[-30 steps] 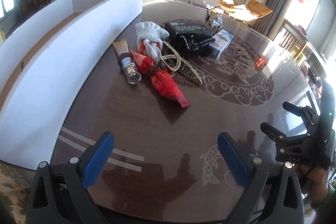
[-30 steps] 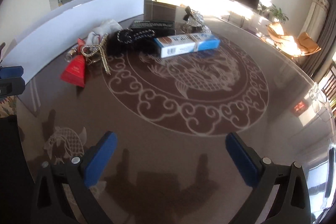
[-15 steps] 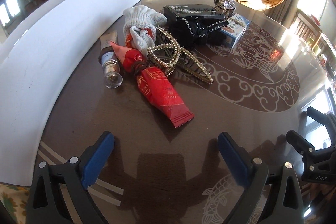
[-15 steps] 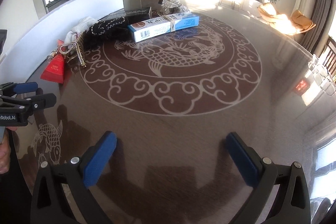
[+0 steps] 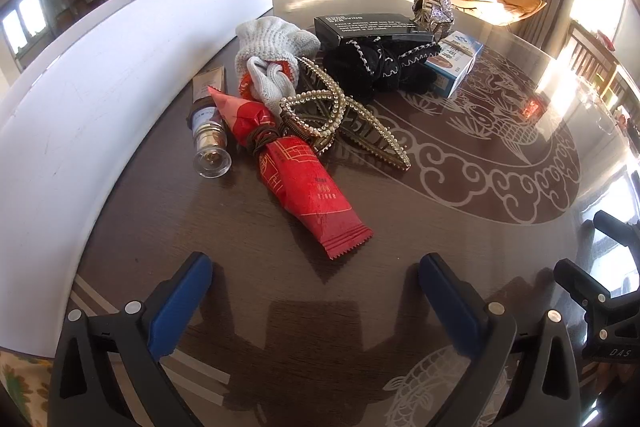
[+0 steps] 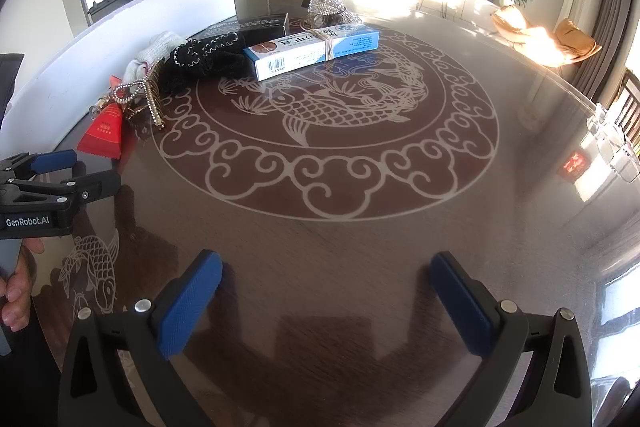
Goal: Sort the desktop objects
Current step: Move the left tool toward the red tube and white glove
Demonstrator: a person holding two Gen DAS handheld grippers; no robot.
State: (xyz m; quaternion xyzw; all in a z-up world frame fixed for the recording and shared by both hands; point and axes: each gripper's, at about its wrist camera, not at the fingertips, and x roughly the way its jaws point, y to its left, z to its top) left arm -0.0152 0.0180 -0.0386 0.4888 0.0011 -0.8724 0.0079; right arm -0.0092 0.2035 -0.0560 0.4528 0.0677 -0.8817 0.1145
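Hovering low over the dark tabletop (image 5: 208, 227), the left claw (image 5: 316, 291) has its blue pads spread wide with nothing between them, and the red snack packet (image 5: 304, 183) lies straight ahead of it, just above the centre of the left wrist frame. The packet's long axis runs from upper left to lower right, its crimped end pointing toward the gap in the claw, so I judge a short push forward with a slight turn of the wrist would straddle it. A thin band pinches the packet near its upper end, where it tucks under the pearl hair clip (image 5: 340, 115) and the white knitted glove (image 5: 272, 59); the small tube (image 5: 208, 119) lies just beside it on the left, cap toward the camera.

The right claw (image 6: 326, 301) is equally wide open and empty, well apart from the heap (the pile sits in the upper left of its frame), so the left hand is clearly the nearer one.

As for writing: the left tool's body reads "GenRobot.AI" in the right wrist view, and "DAS" shows on the right tool at the lower right of the left view. The blue-and-white box (image 6: 316, 51) carries a barcode and characters too small to read; the black box (image 5: 368, 27) has white lettering I cannot make out.
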